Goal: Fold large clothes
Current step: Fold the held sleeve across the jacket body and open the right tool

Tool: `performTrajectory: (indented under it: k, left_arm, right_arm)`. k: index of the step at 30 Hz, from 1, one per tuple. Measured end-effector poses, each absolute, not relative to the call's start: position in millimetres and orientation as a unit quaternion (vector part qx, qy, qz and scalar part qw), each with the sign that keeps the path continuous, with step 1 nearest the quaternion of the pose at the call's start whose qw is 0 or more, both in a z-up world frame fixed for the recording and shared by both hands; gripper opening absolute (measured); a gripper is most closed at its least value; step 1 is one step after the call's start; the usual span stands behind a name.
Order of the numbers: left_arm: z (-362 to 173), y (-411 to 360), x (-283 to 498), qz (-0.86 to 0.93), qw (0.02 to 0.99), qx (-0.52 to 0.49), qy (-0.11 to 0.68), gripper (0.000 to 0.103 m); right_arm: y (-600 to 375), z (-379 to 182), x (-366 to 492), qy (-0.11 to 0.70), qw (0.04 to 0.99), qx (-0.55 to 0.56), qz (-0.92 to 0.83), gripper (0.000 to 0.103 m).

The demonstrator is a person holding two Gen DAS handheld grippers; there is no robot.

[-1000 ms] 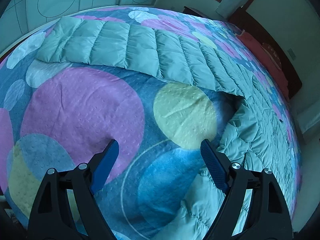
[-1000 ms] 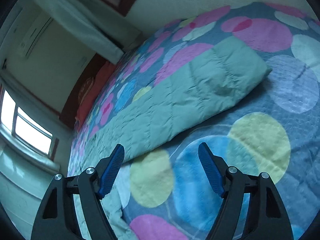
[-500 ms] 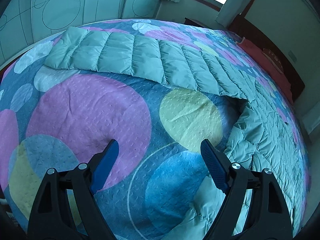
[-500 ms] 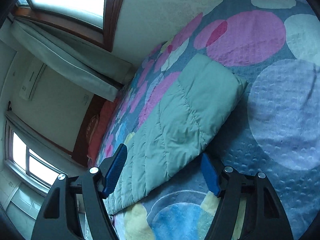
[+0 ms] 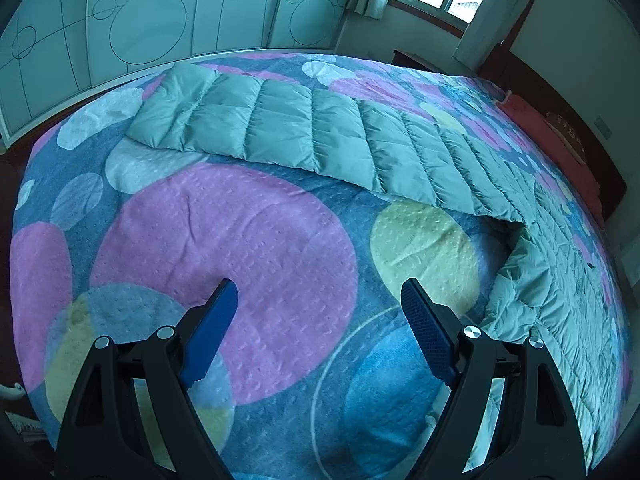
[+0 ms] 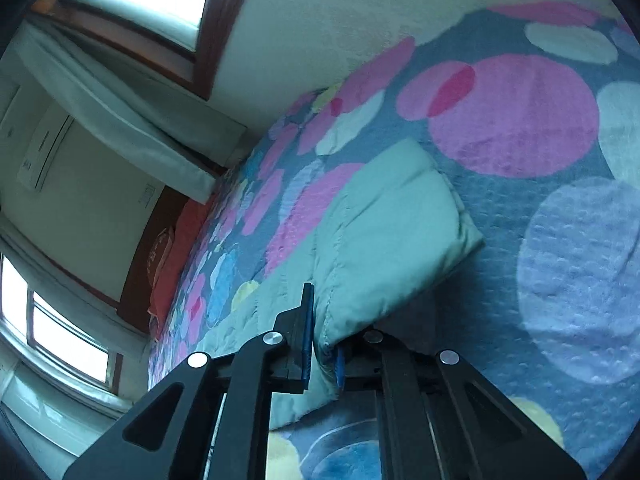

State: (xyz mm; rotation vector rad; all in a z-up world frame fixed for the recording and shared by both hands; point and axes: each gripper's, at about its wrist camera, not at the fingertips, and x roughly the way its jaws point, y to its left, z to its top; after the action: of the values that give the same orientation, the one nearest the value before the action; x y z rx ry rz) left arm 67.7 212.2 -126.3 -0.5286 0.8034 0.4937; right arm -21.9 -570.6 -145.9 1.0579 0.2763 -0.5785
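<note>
Two grippers are seen over a bedspread [image 5: 224, 240] printed with large pink, yellow and blue circles. A pale green quilted garment [image 5: 304, 136] — long and padded, stitched in crosswise panels — is spread flat on it.

From the left wrist view, the left gripper [image 5: 316, 292] is held with its blue-padded fingers [image 5: 212, 320] wide apart and nothing between them; only the bedspread is seen beneath. The garment is laid well ahead of these fingertips, running from the far left across to the right, where it bends and passes down just beside the right-hand finger. A bunched fold of it [image 5: 516, 296] is found close to that finger, though contact cannot be made out.

From the right wrist view, the right gripper [image 6: 322, 344] is seen closed on the garment [image 6: 384, 240]: its jaws have just been closing, and a thin edge of the green fabric is now pinched between the two pads. The squared end of the garment lies ahead and to the right of the fingertips, its corner resting on the bedspread [image 6: 560, 272]. Beyond the fingers to the left, a curtain [image 6: 120, 108] and a window [image 6: 60, 344] are visible.
</note>
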Motion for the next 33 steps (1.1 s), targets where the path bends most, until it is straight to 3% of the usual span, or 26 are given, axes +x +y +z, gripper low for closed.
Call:
performTrajectory:
  k: [8, 15, 24, 33]
  left_arm:
    - [-130, 227, 77, 0.26, 0.855, -0.213, 0.396, 0.084]
    - [-135, 228, 86, 0.269, 0.851, -0.186, 0.411, 0.084]
    - [-139, 225, 91, 0.267, 0.852, -0.174, 0.415, 0.09]
    - [-140, 224, 92, 0.267, 0.853, -0.172, 0.414, 0.092]
  right_arm:
    - [-483, -84, 64, 0.175, 0.892, 0.374, -0.182, 0.008]
    - [-369, -70, 169, 0.239, 0.925, 0.283, -0.08, 0.008]
    - [-218, -91, 257, 0.322, 0.929, 0.178, 0.037, 0.008]
    - [-127, -134, 280, 0.431, 0.892, 0.093, 0.099, 0.009]
